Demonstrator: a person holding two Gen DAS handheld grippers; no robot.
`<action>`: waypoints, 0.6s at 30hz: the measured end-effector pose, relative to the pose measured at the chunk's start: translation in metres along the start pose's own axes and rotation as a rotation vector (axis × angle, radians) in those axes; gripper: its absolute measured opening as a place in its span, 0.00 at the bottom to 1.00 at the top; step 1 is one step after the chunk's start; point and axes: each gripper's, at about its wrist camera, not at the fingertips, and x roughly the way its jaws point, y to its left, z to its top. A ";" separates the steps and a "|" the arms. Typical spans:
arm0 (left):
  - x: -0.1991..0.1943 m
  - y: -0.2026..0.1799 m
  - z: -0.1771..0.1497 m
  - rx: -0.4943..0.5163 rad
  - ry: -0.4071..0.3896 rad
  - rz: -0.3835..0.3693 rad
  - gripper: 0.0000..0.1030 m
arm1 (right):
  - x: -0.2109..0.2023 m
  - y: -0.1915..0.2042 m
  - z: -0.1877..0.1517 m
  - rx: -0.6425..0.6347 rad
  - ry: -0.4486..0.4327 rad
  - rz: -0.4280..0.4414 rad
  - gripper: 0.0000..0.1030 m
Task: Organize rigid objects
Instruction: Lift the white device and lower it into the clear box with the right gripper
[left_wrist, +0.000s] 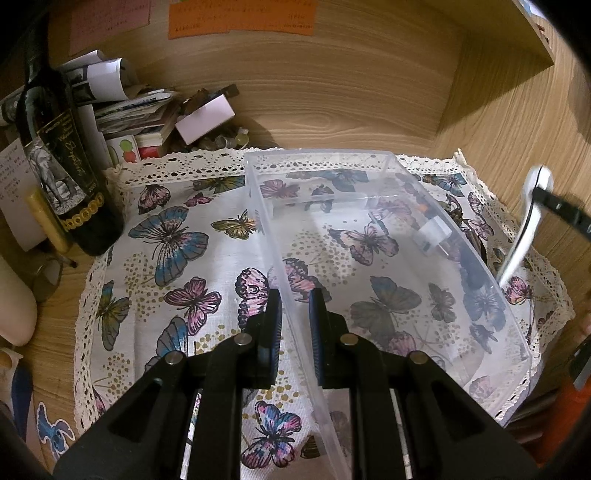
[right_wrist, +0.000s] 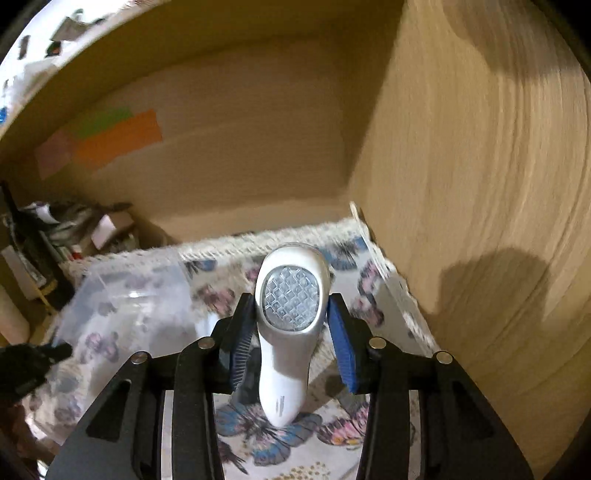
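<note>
Right tongs (right_wrist: 291, 347) clamped on a white handheld device (right_wrist: 290, 332), blue pads against its sides just below a round, lattice-patterned clear face. Long axis in line with the tongs: rounded head away from the camera, tapered handle back toward it, small grey print on the handle too fine to read. Held clear above the butterfly-print cloth (right_wrist: 280, 439) near the right edge of the surface, close to the wooden side wall (right_wrist: 480, 184).

Left tongs (left_wrist: 295, 332) pinched shut on the left wall of a clear plastic bin (left_wrist: 388, 258), one pad inside, one outside. Bin lengthwise on the cloth, running away from the camera toward the back edge; a small clear-and-white item inside by its right wall, hard to identify.

Only in the left view: dark wine bottle (left_wrist: 62, 166) at the back left corner, elephant drawing and gold script on its label, wording not legible; stacked papers and boxes (left_wrist: 147, 114) beside it; writing on the orange note (left_wrist: 240, 18), too blurred to read; the white device seen edge-on at far right.

Only in the right view: the device's patterned face.
</note>
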 end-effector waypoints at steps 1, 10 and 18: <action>0.000 0.000 0.000 0.001 0.001 0.001 0.15 | -0.003 0.004 0.004 -0.009 -0.017 0.005 0.36; 0.001 -0.002 0.002 0.007 -0.004 0.004 0.14 | -0.027 0.043 0.030 -0.075 -0.124 0.111 0.36; 0.001 -0.002 0.002 0.009 -0.006 0.004 0.14 | -0.041 0.082 0.040 -0.153 -0.162 0.214 0.36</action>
